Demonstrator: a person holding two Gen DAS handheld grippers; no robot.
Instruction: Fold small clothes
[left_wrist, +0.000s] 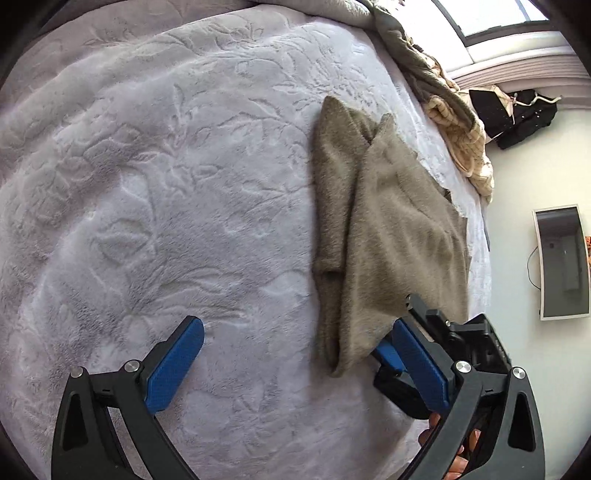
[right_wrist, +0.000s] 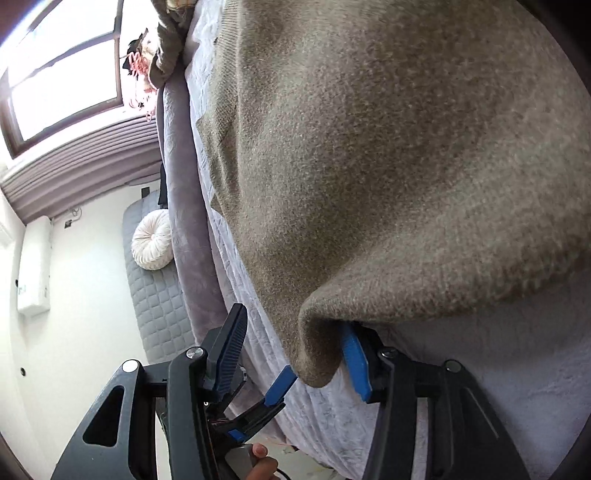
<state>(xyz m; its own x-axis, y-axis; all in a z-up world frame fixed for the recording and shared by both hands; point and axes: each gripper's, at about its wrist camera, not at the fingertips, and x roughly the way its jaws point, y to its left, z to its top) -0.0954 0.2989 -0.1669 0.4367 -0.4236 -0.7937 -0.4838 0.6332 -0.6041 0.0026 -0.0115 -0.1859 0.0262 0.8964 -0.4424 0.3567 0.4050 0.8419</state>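
The garment (left_wrist: 384, 229) is a small taupe knit with a short, fuzzy nap. It lies on the right part of the bed (left_wrist: 147, 184), partly folded, with one layer overlapping another along a diagonal edge. Its near corner is lifted off the bed.

The bed cover is a pale lilac plush with an embossed leaf-and-flower relief.

Left gripper (left_wrist: 295, 354): black frame, blue textured pads. The jaws stand wide apart above the cover, and nothing lies between them. The right pad sits just beside the near edge of the garment; contact cannot be determined.

Right gripper (right_wrist: 317, 365): same construction. In the right wrist view, the near corner of the garment hangs as a rounded fold between its jaws. The right pad lies against the cloth, while the left pad shows just beside the fold. Whether the jaws are fully clamped cannot be determined, because the cloth hides the pad tips.

A heap of clothes (left_wrist: 458, 122), in olive and cream knits, lies at the far right edge of the bed. Beyond it a dark item (left_wrist: 517, 114) is too small to identify.

A round pleated white cushion (right_wrist: 153, 240) rests on a grey quilted mat (right_wrist: 155, 295) on the floor beside the bed. A window (right_wrist: 66, 70) is cut off at the frame edge.
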